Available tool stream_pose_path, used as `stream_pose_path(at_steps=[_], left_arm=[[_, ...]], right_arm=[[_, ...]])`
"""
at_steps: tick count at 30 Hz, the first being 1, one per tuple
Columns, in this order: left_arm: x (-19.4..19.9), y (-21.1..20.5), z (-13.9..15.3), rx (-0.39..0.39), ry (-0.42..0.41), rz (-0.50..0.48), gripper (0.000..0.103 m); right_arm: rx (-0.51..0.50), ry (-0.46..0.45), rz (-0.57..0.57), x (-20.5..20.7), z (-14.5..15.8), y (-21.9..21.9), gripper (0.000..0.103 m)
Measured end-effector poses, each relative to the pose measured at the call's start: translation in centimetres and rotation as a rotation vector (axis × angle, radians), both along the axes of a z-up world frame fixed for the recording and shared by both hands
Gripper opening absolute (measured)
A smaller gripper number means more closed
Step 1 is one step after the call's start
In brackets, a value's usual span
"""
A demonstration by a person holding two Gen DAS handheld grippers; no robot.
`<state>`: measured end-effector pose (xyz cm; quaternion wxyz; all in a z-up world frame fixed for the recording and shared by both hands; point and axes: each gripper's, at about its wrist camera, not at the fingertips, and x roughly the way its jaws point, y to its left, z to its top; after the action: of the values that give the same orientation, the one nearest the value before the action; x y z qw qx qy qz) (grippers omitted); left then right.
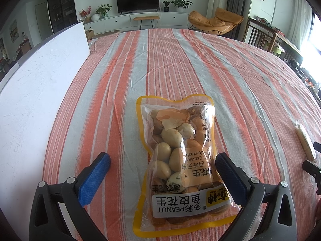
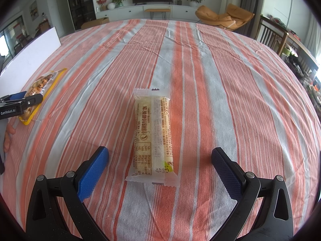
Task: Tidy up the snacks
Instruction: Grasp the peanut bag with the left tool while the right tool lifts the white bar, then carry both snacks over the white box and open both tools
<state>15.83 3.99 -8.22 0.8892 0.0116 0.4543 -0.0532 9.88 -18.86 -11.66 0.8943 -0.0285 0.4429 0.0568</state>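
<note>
A clear, yellow-edged bag of coated peanuts [image 1: 178, 160] lies flat on the striped cloth, its near half between the wide-apart blue pads of my left gripper [image 1: 162, 164], which is open and not touching it. The same bag [image 2: 40, 92] shows at the far left of the right wrist view, partly behind the left gripper [image 2: 22, 102]. A long wrapped rice cracker bar [image 2: 153, 134] lies lengthwise ahead of my right gripper [image 2: 160, 160], which is open with its pads on either side of the bar's near end. The bar [image 1: 305, 142] also shows at the right edge.
An orange, white and grey striped tablecloth [image 2: 230, 92] covers the table. A white board [image 1: 40, 92] lies along the left side. Wooden chairs [image 1: 260, 34] stand at the far right, and a TV unit and an orange lounge chair [image 1: 216, 23] are beyond the table.
</note>
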Motion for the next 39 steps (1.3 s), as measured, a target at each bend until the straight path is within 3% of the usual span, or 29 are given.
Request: stream_pose_path(at_steps=[3, 7, 9, 11, 13, 15, 17, 20, 23, 26, 31, 35, 39], left_arm=[[0.3, -0.4, 0.0, 0.016, 0.029, -0.004, 0.103], [1.8, -1.1, 0.2, 0.043, 0.158, -0.019, 0.103], [2.4, -1.2, 0.2, 0.050, 0.192, -0.037, 0.103], [2.6, -1.2, 0.3, 0.052, 0.205, -0.058, 0.103], [2.3, -1.2, 0.7, 0.045, 0.168, -0.091, 0.087], [1.9, -1.4, 1.3, 0.041, 0.143, -0.116, 0.066], [1.8, -1.3, 1.5, 0.016, 0.150, -0.110, 0.060], [0.8, -0.8, 2.3, -0.048, 0.138, -0.102, 0.056], [-0.8, -0.4, 3.7, -0.115, 0.105, -0.106, 0.056], [-2.5, 0.3, 6.4, -0.205, 0.064, -0.112, 0.056], [-4.9, 2.9, 11.6, -0.284, -0.024, -0.105, 0.056], [-6.3, 7.2, 16.1, -0.297, -0.096, -0.068, 0.057], [-7.1, 14.2, 19.5, -0.223, -0.146, 0.041, 0.057]], right_arm=[[-0.006, 0.062, 0.058, 1.0, 0.2, -0.1, 0.103], [0.051, 0.206, 0.058, 2.9, 1.1, -1.1, 0.101], [0.087, 0.239, 0.044, 3.5, 1.2, -1.3, 0.101], [0.060, 0.248, 0.046, 3.7, 1.1, -0.6, 0.101], [0.019, 0.229, 0.067, 3.7, 1.0, 0.7, 0.097], [-0.032, 0.187, 0.084, 3.2, 1.1, 1.7, 0.075], [-0.021, 0.166, 0.079, 2.8, 1.6, 2.0, 0.031], [0.091, 0.189, 0.064, 2.5, 1.9, 1.3, 0.030], [0.137, 0.158, 0.060, 1.4, 2.9, 0.8, 0.030], [0.231, 0.133, 0.055, 0.5, 4.5, 0.2, 0.030], [0.368, 0.099, 0.067, 0.6, 7.7, 0.8, 0.030], [0.421, 0.069, 0.132, 1.5, 11.0, 3.8, 0.031], [0.486, 0.032, 0.239, 2.4, 15.2, 9.7, 0.031]])
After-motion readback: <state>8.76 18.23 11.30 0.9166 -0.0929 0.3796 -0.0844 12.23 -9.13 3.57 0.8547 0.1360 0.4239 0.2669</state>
